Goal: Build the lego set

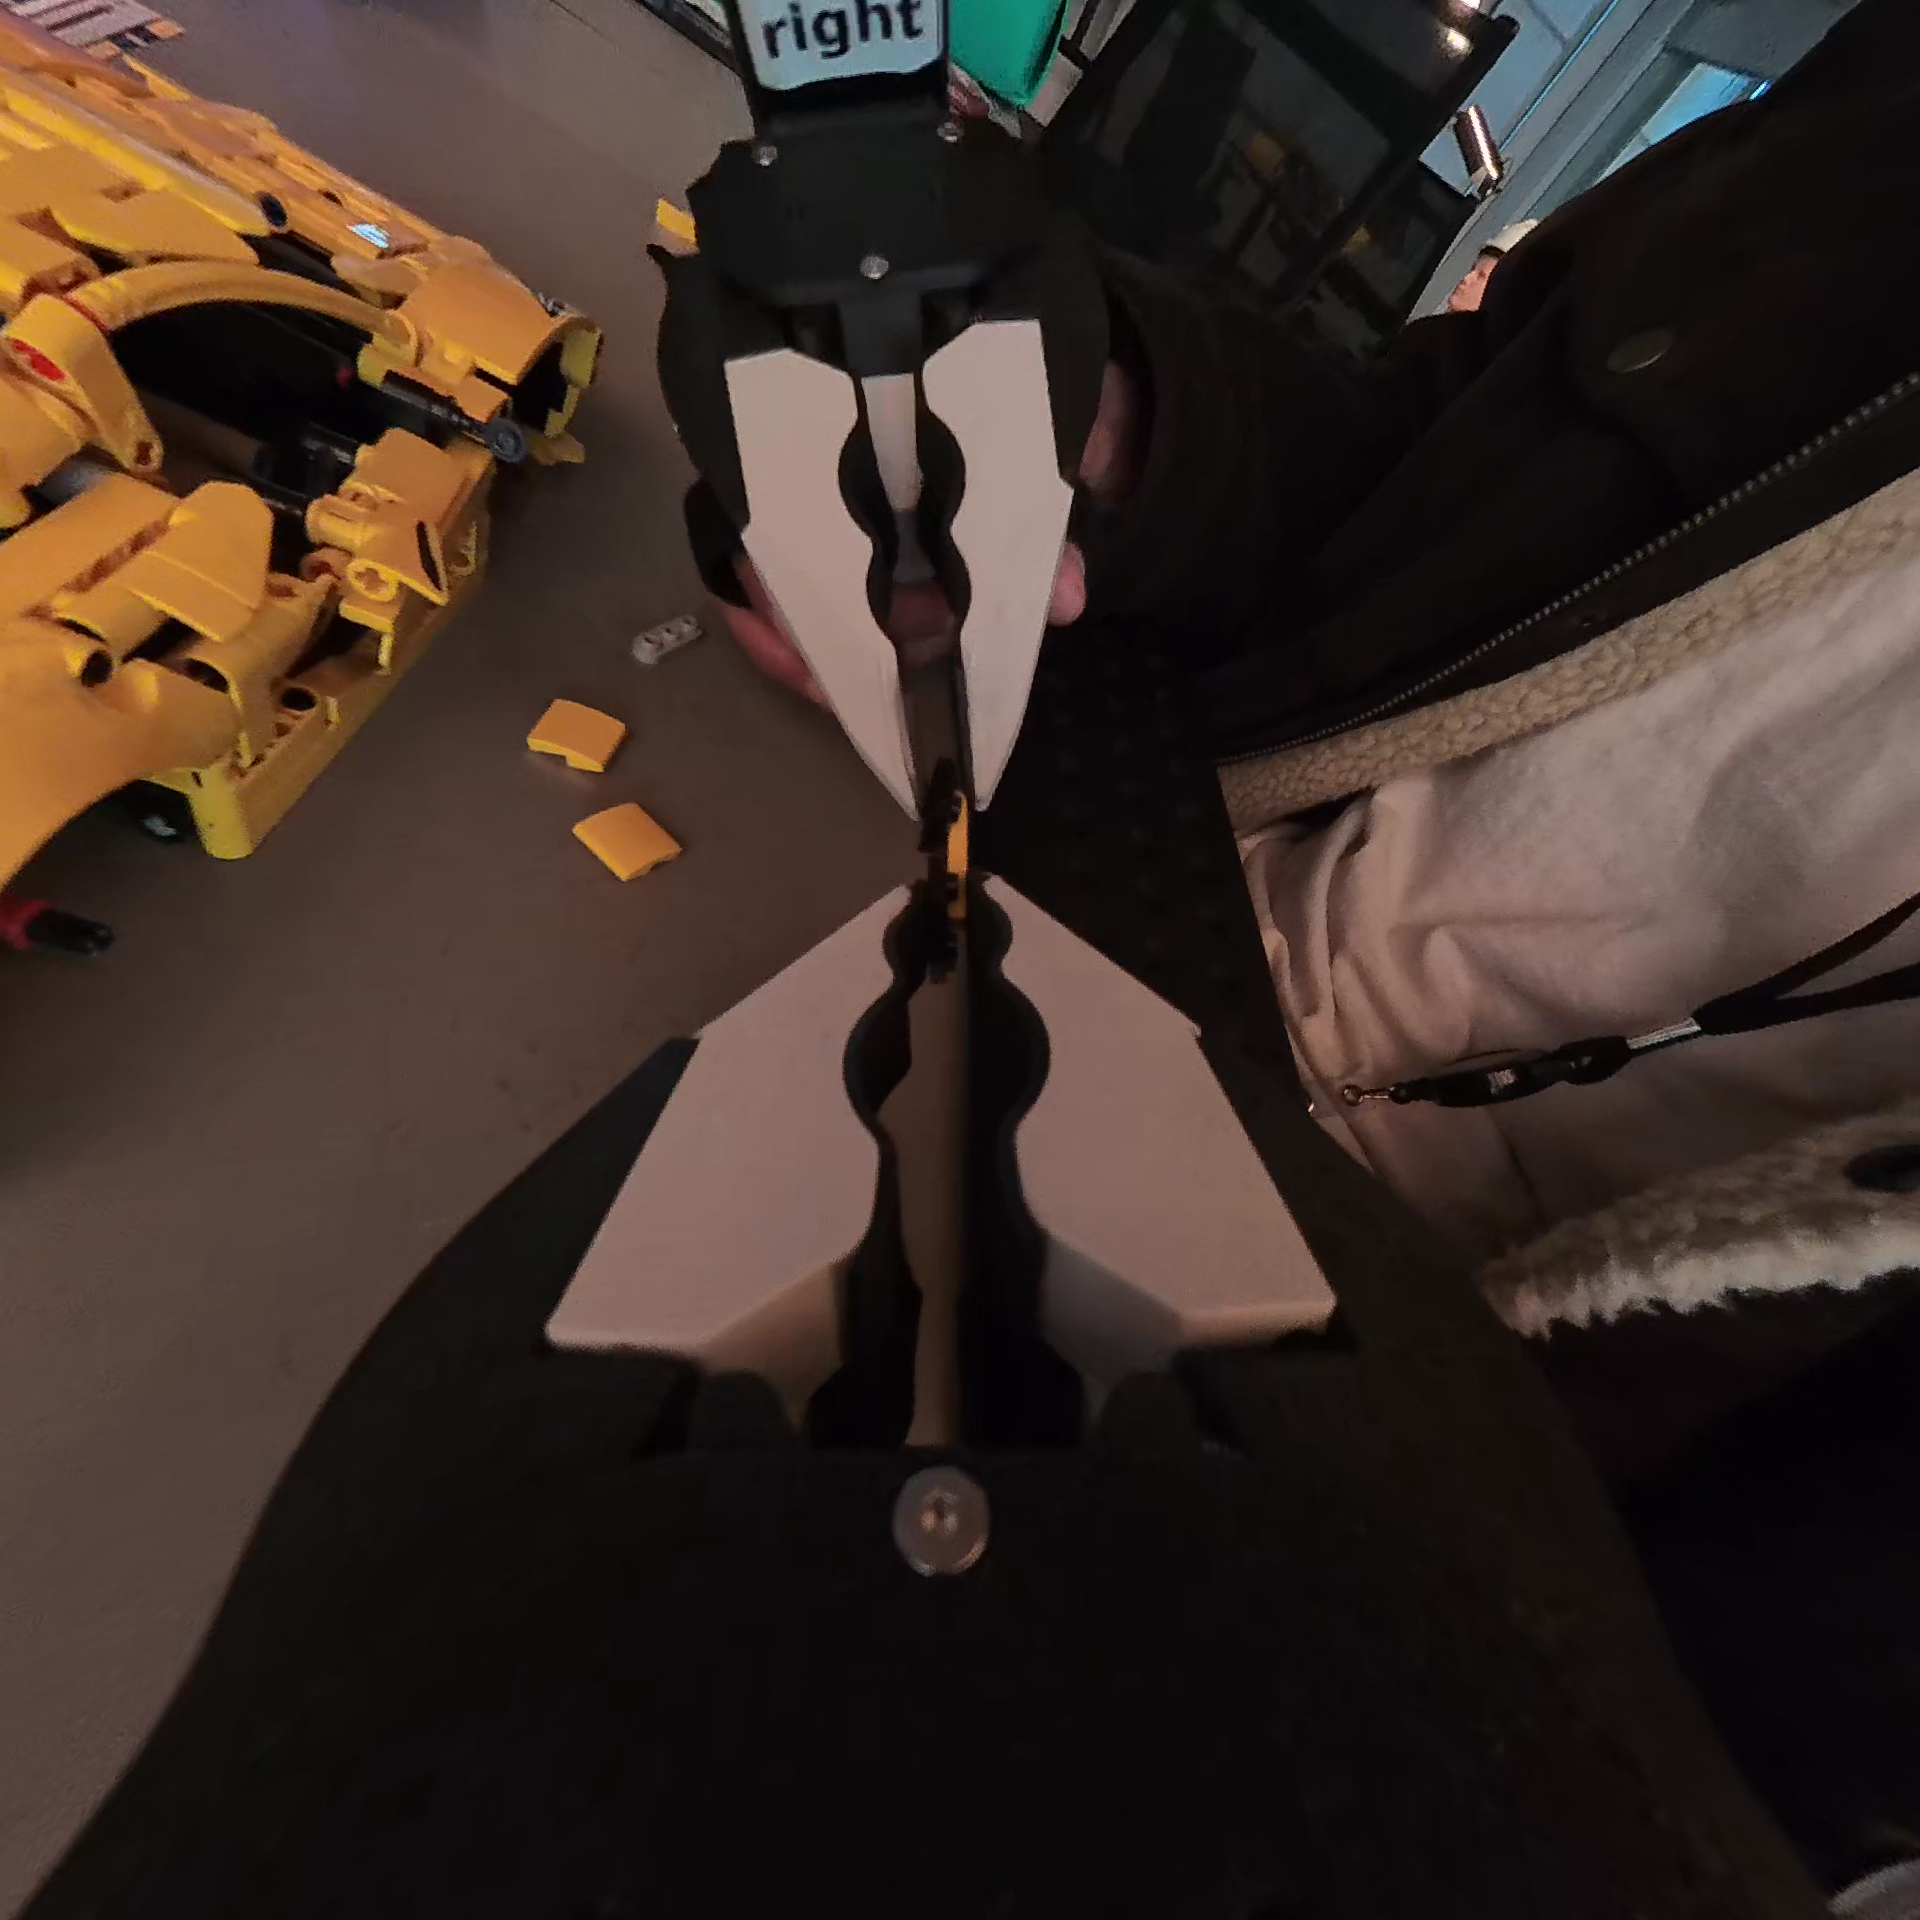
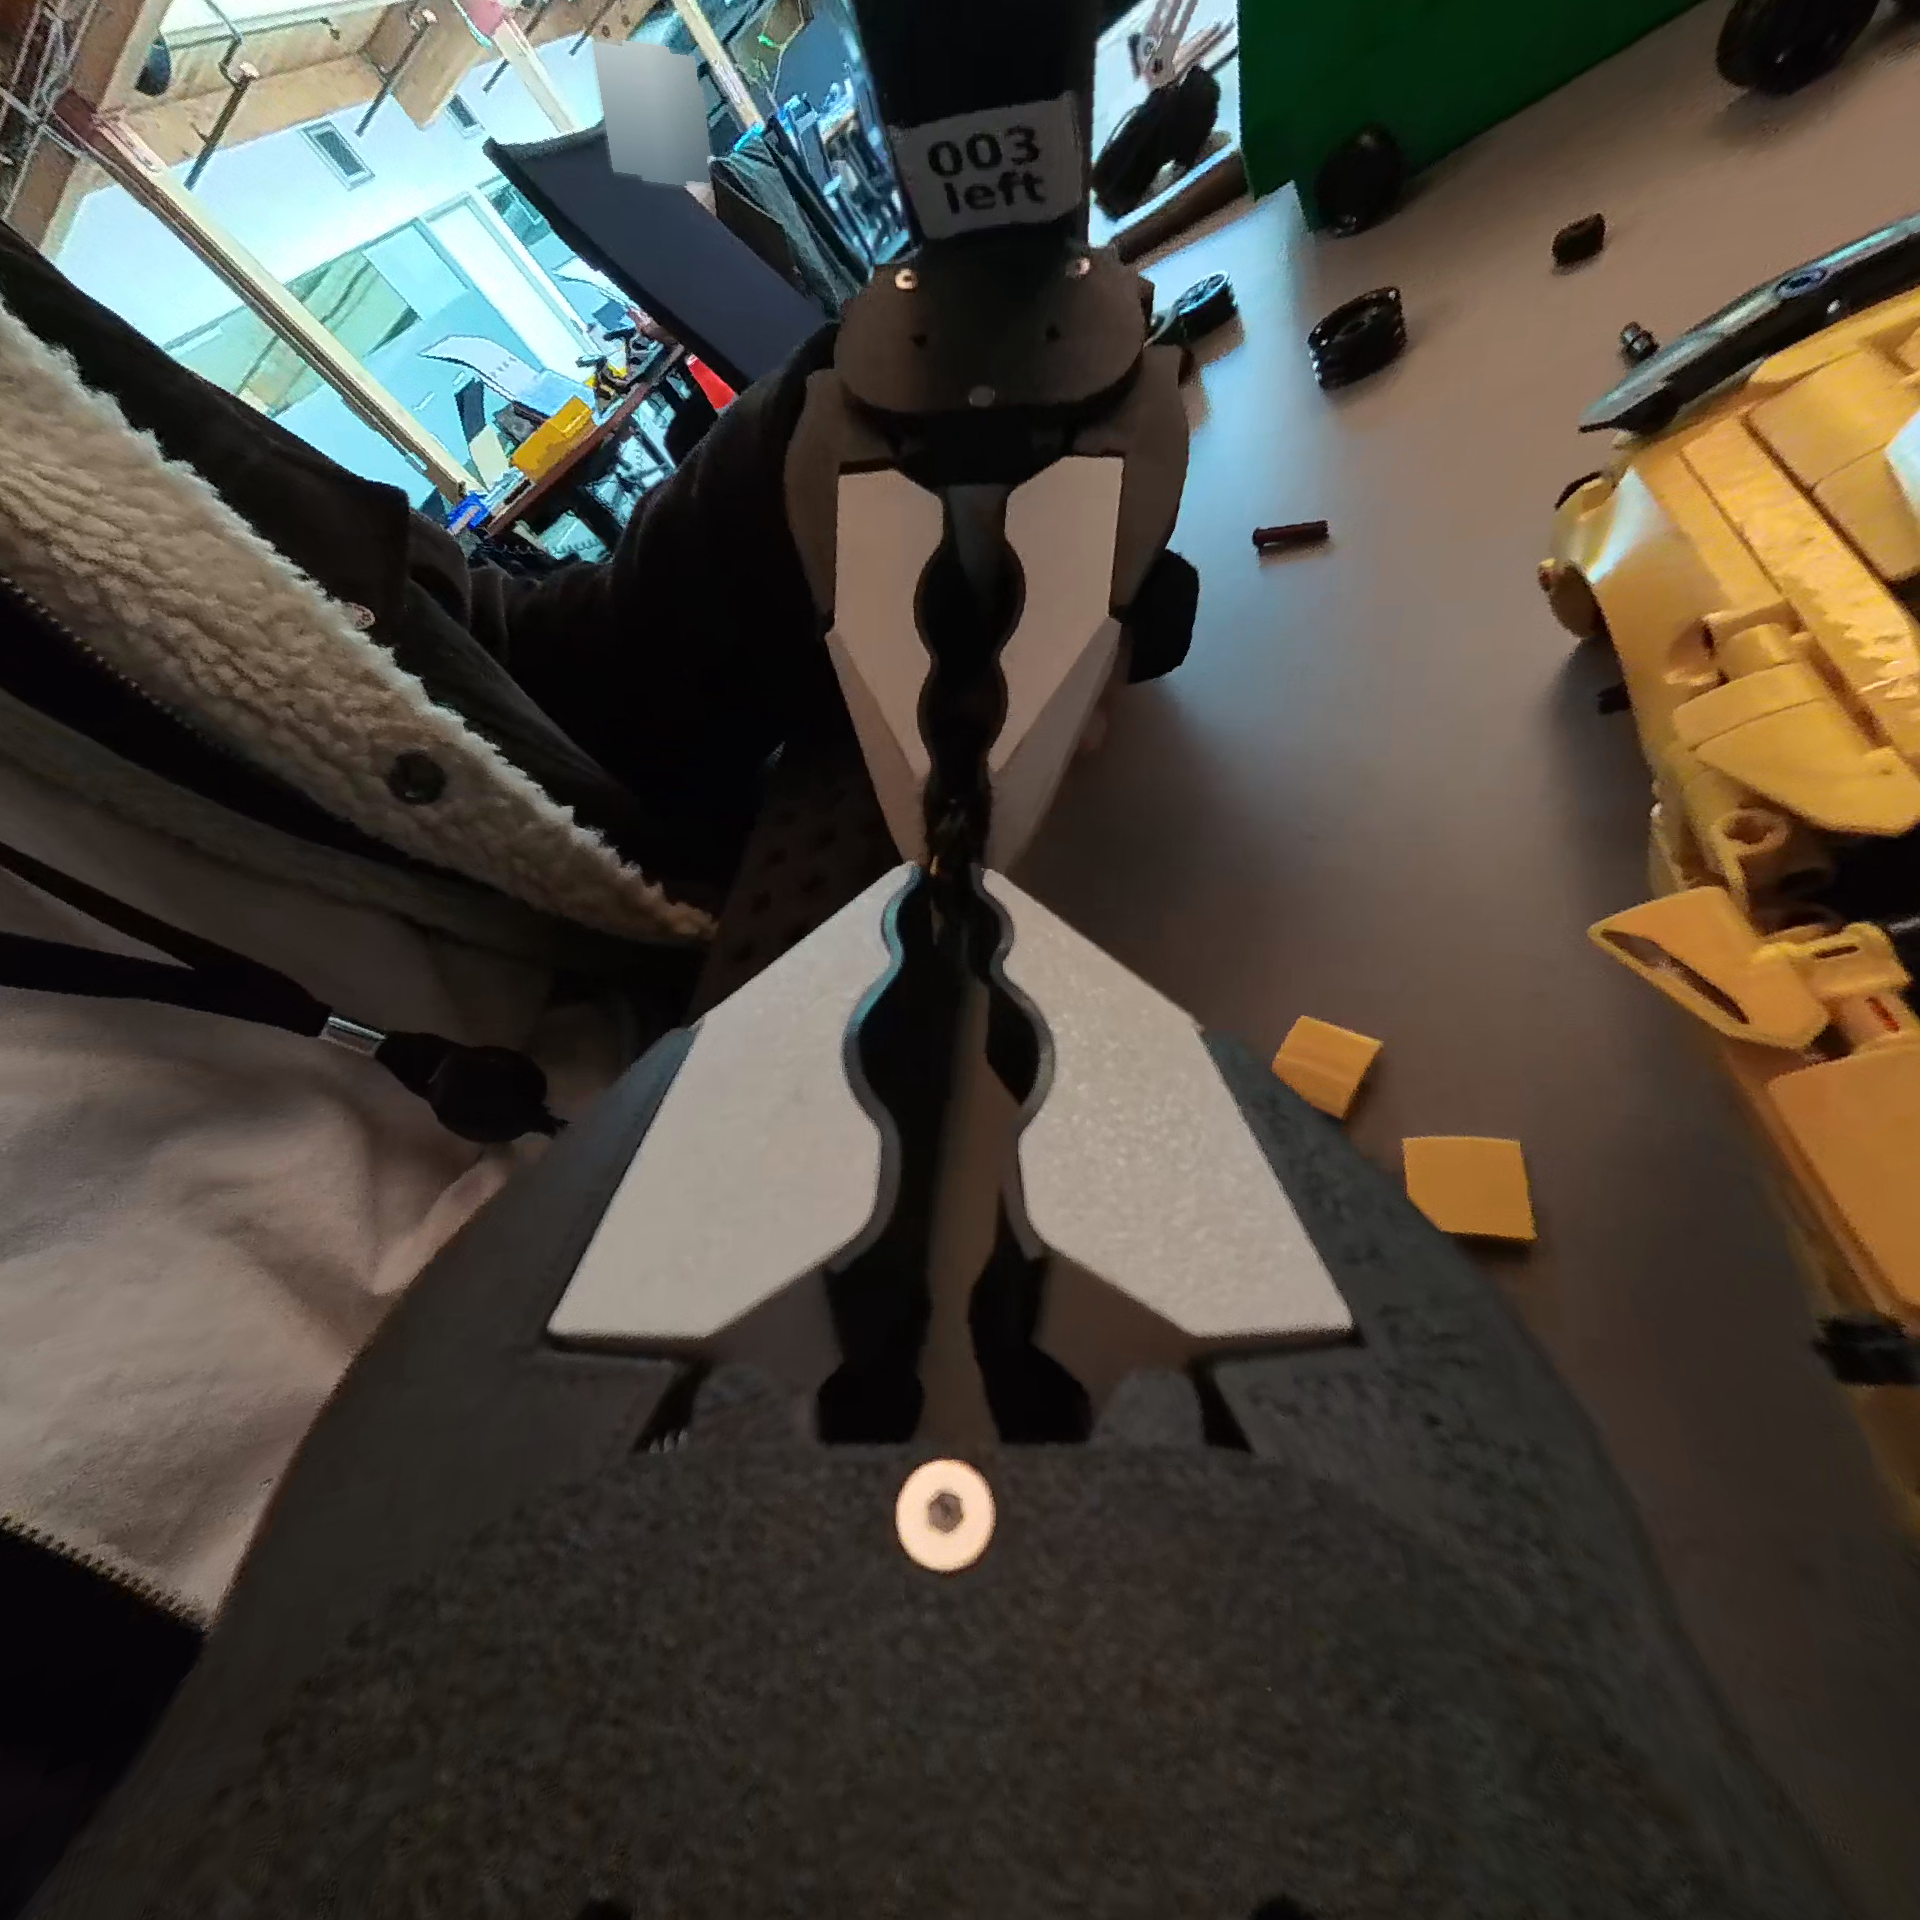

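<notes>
two claws, one small piece between them

the left claw [image 1: 948, 904] is pressed together on a thin black-and-yellow piece [image 1: 951, 847], and the right claw [image 1: 940, 795] meets it tip to tip, pinching the same piece from the far end. in the right wrist view the right claw [image 2: 945, 883] is likewise closed on the dark piece [image 2: 951, 847], with the left claw [image 2: 954, 831] facing it. the piece is held in the air above the counter [image 1: 416, 987], in front of the person's jacket [image 1: 1558, 675].

this looks like a joining or hand-over of a small sub-part. to do it well, keep both claws on one line so the piece does not twist, squeeze along its length rather than across, and let only one claw loosen at a time. the grip is at the very tips, so a slip is likely if either tilts.

on the counter, two yellow tiles [image 1: 577, 736] [image 1: 625, 840] lie near each other, with a grey piece [image 1: 667, 636] beyond them. well to the side sits the yellow car [image 1: 208, 468], part built, its wheel arch open. in the right wrist view, black wheels [image 2: 1356, 335] lie farther off.
</notes>
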Action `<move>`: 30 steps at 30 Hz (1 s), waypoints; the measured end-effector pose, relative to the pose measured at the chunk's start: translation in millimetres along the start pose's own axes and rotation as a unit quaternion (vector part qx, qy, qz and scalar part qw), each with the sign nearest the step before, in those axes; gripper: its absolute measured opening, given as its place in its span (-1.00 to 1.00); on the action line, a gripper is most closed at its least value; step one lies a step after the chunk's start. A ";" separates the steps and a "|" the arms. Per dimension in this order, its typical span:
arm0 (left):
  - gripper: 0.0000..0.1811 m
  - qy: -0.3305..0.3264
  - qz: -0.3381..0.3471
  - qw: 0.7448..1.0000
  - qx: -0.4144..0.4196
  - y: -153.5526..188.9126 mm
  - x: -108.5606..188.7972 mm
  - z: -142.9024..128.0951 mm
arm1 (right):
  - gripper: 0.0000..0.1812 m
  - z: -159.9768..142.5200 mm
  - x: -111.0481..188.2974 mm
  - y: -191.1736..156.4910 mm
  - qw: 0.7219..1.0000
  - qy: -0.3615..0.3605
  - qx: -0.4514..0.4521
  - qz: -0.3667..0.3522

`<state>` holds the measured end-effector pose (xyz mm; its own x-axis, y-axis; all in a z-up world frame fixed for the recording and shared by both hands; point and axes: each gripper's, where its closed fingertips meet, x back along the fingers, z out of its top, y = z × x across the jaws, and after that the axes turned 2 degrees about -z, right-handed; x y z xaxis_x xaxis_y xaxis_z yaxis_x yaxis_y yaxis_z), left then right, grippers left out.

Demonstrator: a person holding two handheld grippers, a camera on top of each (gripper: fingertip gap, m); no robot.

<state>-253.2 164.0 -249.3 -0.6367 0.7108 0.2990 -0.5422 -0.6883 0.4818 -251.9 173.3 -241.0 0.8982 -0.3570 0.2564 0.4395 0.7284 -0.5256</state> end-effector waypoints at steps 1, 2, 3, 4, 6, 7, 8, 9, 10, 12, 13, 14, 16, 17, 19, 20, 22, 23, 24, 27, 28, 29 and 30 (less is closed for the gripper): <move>-0.93 -0.001 0.002 1.000 -0.001 -0.4 -0.2 -0.2 | -0.93 -0.6 0.3 0.5 1.000 -0.003 -0.004 0.000; -0.94 -0.001 0.003 1.000 -0.004 -0.3 -0.4 -0.1 | -0.93 -0.8 0.7 0.6 1.000 -0.003 -0.008 0.001; -0.93 0.000 0.003 1.000 -0.007 0.6 -0.5 0.0 | -0.93 -0.8 1.0 -0.6 1.000 -0.002 -0.019 0.010; -0.93 0.000 0.004 1.000 -0.011 0.9 -0.6 0.1 | -0.93 -0.8 1.4 -1.1 0.999 -0.002 -0.034 0.020; -0.93 0.003 0.002 1.000 -0.015 2.6 -0.5 0.9 | -0.94 0.1 3.1 -2.4 0.999 0.000 -0.044 0.031; -0.93 0.001 -0.001 1.000 -0.018 4.0 -0.8 0.4 | -0.94 -0.1 3.0 -3.8 0.998 -0.001 -0.045 0.035; -0.93 -0.005 -0.006 1.000 -0.021 5.8 -1.6 -1.3 | -0.94 -2.3 2.1 -5.8 0.998 -0.007 -0.044 0.040; -0.93 -0.008 -0.010 1.000 -0.023 7.4 -2.3 -2.2 | -0.94 -3.8 1.7 -7.9 0.998 -0.012 -0.045 0.048; -0.93 -0.006 -0.014 1.000 -0.027 8.7 -2.3 -1.5 | -0.95 -3.6 2.1 -9.7 0.997 -0.012 -0.048 0.055; -0.93 -0.002 -0.016 0.999 -0.034 9.9 -2.1 0.1 | -0.95 -2.1 2.8 -12.4 0.996 -0.009 -0.061 0.071; -0.93 -0.003 -0.015 0.999 -0.037 9.9 -2.0 -0.1 | -0.95 -2.4 2.5 -12.9 0.996 -0.010 -0.061 0.071; -0.93 -0.003 -0.014 0.999 -0.039 10.1 -1.5 0.3 | -0.95 -2.1 2.0 -13.7 0.996 -0.009 -0.057 0.070; -0.93 0.000 -0.010 0.999 -0.039 9.3 -0.6 0.6 | -0.95 -1.0 1.7 -13.4 0.997 -0.006 -0.047 0.061; -0.92 -0.002 -0.008 0.999 -0.035 8.4 -0.3 0.0 | -0.95 -1.9 0.9 -13.5 0.998 -0.009 -0.041 0.057; -0.93 -0.004 -0.001 1.000 -0.024 4.3 0.3 -1.1 | -0.95 -2.3 0.2 -9.4 0.999 -0.012 -0.027 0.031; -0.93 -0.007 0.003 1.000 -0.017 2.2 0.6 -2.2 | -0.94 -3.6 -0.7 -7.3 1.000 -0.018 -0.013 0.015; -0.93 0.003 0.004 1.000 -0.005 -0.3 2.4 0.3 | -0.94 0.1 -0.4 -3.2 1.000 -0.006 0.007 -0.012; -0.93 0.006 -0.003 1.000 0.001 0.6 2.3 0.8 | -0.94 1.2 -0.2 -3.5 1.000 -0.004 0.012 -0.013; -0.93 0.006 -0.005 1.000 0.003 0.5 2.1 0.9 | -0.94 1.2 0.0 -2.5 1.000 -0.004 0.018 -0.018; -0.94 0.004 -0.002 1.000 0.002 0.4 1.7 0.3 | -0.90 0.6 -0.6 -2.2 0.999 -0.005 0.046 -0.027; -0.94 0.004 0.000 1.000 0.003 -0.3 1.6 0.3 | -0.89 0.5 -0.5 -1.3 0.998 -0.004 0.050 -0.027; -0.94 0.005 -0.001 1.000 0.001 0.4 1.4 0.8 | -0.89 1.1 0.1 -2.2 0.999 0.000 0.050 -0.021; -0.94 0.008 -0.001 1.000 -0.003 0.9 1.5 1.8 | -0.88 2.1 0.8 -3.5 0.999 0.002 0.045 -0.013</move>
<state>-253.6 164.7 -247.0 -0.6447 0.7093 0.2851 -0.5463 -0.6884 0.4772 -252.8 171.7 -237.3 0.8866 -0.3789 0.2653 0.4612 0.7681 -0.4442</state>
